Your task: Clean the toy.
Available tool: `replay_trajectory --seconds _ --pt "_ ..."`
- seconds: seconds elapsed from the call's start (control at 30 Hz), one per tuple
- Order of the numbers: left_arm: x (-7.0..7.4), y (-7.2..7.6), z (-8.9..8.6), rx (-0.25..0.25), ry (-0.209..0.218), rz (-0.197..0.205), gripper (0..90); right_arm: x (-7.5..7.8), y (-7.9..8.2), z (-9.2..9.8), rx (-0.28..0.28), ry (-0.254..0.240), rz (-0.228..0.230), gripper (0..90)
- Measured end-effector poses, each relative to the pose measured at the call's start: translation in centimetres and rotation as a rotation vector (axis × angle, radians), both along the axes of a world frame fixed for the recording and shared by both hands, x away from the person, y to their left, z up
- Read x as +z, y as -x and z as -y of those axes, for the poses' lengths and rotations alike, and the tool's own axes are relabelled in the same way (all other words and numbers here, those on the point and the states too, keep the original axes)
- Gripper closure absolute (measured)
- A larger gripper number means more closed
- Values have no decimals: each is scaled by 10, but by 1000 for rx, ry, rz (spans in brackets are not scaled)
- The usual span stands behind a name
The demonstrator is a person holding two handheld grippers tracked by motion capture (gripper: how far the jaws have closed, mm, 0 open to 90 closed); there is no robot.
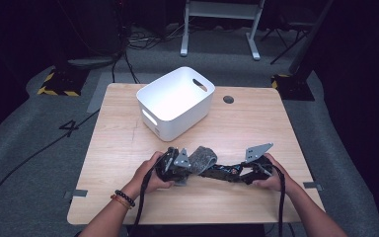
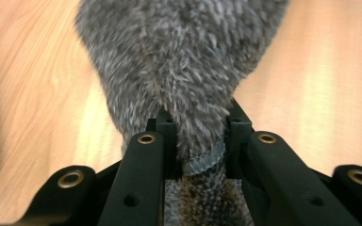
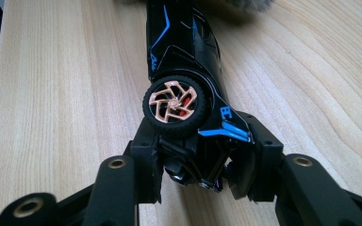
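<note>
Dark room with a grey carpet floor [image 1: 24,163] surrounds a pale wooden worktop [image 1: 256,123], which is the biggest thing in the high view. On it, toward twelve o'clock from the hands, a white plastic storage bin with slot handles [image 1: 175,102] stands open and upright, well apart from the work. I cannot see what is inside it.

Near the six o'clock edge of the worktop lie the two things in hand. A grey fluffy cloth with long fibres [image 2: 179,61] is clenched in the left hand-held gripper [image 1: 173,165]; in the left gripper view its two black jaws press on the bunched hem of the cloth from both sides, and the free part spreads out above them over the wood. At three o'clock from it, a black toy car with blue stripes and copper-coloured wheels [image 3: 184,52] lies turned on its side. The right hand-held gripper [image 1: 254,170] is grasping the rear end of this car, just below the wheel, and holds it against the worktop. The far end of the car reaches the cloth; in the high view the cloth lies over it there.

I judge the step in hand is wiping the car with the cloth while the other side holds it steady. The next move calls for a firm hold on the car and a drag of the cloth along the body toward three o'clock, with light pressure so the car does not twist out of the jaws.
</note>
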State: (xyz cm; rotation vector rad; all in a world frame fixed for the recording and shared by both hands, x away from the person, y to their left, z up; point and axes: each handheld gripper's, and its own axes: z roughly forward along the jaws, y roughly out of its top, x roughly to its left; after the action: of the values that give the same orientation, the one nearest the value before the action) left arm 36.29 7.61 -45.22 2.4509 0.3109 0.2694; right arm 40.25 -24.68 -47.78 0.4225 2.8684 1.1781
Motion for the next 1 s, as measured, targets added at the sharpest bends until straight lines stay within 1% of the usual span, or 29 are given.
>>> replay_trajectory --seconds 0.07,0.13,0.17,0.2,0.23,0.3,0.33,0.37,0.4,0.43,0.47,0.5,0.53,0.57,0.6,0.63,0.67,0.7,0.73,0.77,0.8,0.83,0.87,0.9,0.93,0.97,1.0 --pt "2 7 0 -39 16 0 754 0 0 0 -11 4 8 569" --pt "3 15 3 -79 19 -4 752 0 -1 0 -28 2 9 569" --pt "2 17 5 -93 31 -11 752 0 -1 0 -28 2 9 569" --pt "2 20 8 -119 42 -19 752 0 -1 0 -31 1 8 570" --pt "1 21 11 -124 39 -23 751 0 -2 0 -37 2 10 570" --pt "-2 21 20 -157 42 -37 737 0 -2 -1 -36 -2 11 570" --pt "-5 20 27 -166 30 -39 737 0 -2 -1 -36 -2 11 570" --pt "-8 19 34 -159 8 -37 711 0 -2 -1 -37 -2 9 571" --pt "-11 18 41 -149 -16 -39 534 0 -2 -1 -40 1 11 572" --pt "-14 17 46 -130 -39 -43 534 0 -2 -1 -40 1 11 572" --pt "-18 16 49 -109 -50 -44 360 0 -2 0 -45 2 12 573" --pt "-19 15 49 -99 -53 -47 360 0 -2 0 -45 2 12 573" --pt "-18 15 46 -81 -35 -53 232 0 -2 1 -48 -2 11 573" --pt "-16 16 41 -70 -10 -60 232 0 -2 1 -48 -2 11 573" --pt "-14 16 37 -67 12 -72 184 0 -3 2 -48 -3 13 573" --pt "-11 17 31 -64 39 -71 181 0 -2 2 -48 -1 14 573" --pt "-8 17 24 -49 72 -67 181 0 -2 2 -48 -1 14 573" --pt "-5 17 15 -34 118 -72 173 0 -2 2 -48 -1 15 573" --pt "-4 15 10 -19 139 -75 170 0 -2 1 -50 4 18 573" --pt "-3 12 4 22 165 -76 171 0 -1 1 -51 5 18 572" --pt "-3 10 -1 57 180 -81 166 0 -1 1 -51 7 18 573" --pt "-4 7 -3 86 180 -75 162 0 -1 1 -51 7 17 573" --pt "-5 5 -3 121 168 -66 164 0 -1 1 -51 8 18 572" --pt "-8 1 -2 159 158 -73 162 0 -1 1 -51 8 18 572" --pt "-11 -2 0 167 155 -88 163 0 -1 1 -48 6 17 573" --pt "-14 -5 3 189 139 -89 167 0 -1 0 -48 3 15 572" --pt "-18 -8 6 197 128 -102 189 0 -1 0 -48 3 15 573"
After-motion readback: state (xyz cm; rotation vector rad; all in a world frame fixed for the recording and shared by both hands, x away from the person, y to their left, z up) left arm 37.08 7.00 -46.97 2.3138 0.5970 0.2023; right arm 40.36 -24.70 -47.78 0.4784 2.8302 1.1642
